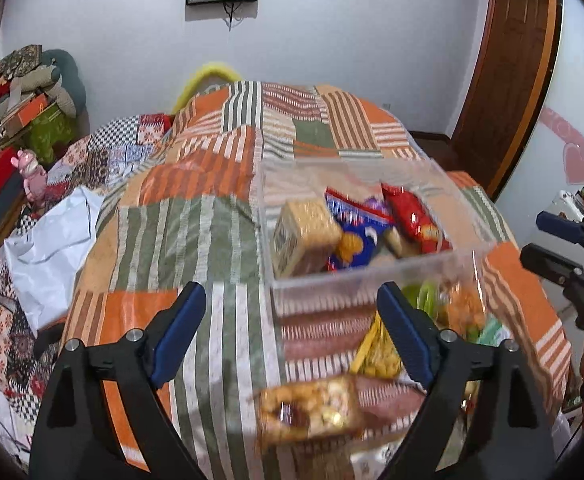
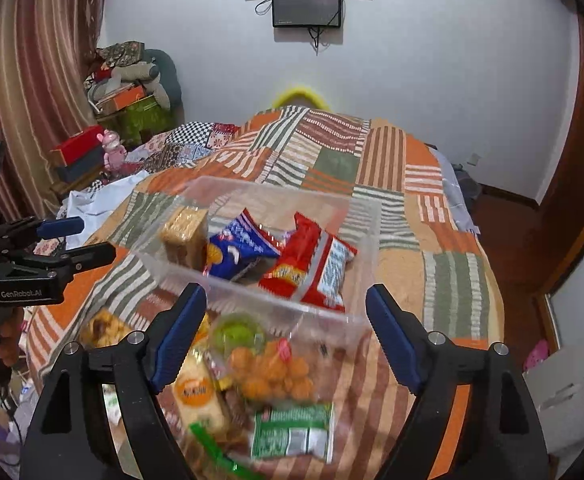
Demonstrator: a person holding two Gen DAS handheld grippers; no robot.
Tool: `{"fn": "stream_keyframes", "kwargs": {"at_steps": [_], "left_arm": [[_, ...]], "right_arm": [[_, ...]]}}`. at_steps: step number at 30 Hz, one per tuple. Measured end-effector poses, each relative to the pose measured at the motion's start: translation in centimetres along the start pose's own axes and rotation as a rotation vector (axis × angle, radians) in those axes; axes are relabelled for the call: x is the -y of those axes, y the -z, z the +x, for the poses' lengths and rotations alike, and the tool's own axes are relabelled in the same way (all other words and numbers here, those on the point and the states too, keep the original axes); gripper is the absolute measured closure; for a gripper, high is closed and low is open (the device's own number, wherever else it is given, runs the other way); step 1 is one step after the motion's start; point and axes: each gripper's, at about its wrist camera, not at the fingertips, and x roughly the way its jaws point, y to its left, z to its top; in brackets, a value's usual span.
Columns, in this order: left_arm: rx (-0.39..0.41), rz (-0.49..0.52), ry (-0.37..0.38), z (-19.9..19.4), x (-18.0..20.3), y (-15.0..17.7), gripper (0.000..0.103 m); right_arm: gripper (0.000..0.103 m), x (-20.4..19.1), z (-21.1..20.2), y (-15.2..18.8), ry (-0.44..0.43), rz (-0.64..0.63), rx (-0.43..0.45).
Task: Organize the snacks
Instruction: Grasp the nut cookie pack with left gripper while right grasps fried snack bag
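Patchwork bedding [image 2: 376,152] covers the bed, where a clear bin [image 2: 366,216] holds a cracker pack [image 2: 183,232] and red snack bag [image 2: 312,268]. Loose snacks [image 2: 271,368] lie at its 6 o'clock. Both the left claw [image 1: 292,336] and right claw [image 2: 285,336] gape wide, holding nothing.

One clear bin [image 2: 366,240], three snack packs inside, two grippers.

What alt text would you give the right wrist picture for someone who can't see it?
An open right gripper hovers over loose snack packets on a striped patchwork cloth. Just beyond, a clear plastic box holds a red packet, a blue packet and crackers.
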Motion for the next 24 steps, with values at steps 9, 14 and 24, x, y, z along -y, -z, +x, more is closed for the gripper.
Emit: {"fn": "stream_keyframes", "kwargs": {"at_steps": [9,14,24], "left_arm": [[-0.111,0.013,0.015,1.2,0.6,4.6,0.014],[-0.155,0.038,0.027,2.1,1.3,6.1,0.014],[-0.252,0.004,0.045,5.4,0.8,7.5,0.014]], "right_arm": [[0.023,0.9,0.5,4.0,-0.006,0.045,-0.088],[0.023,1.3,1.3,5.5,-0.017,0.070,-0.140],[0.017,1.2,4.1,5.6,-0.066,0.108,-0.194]]}}
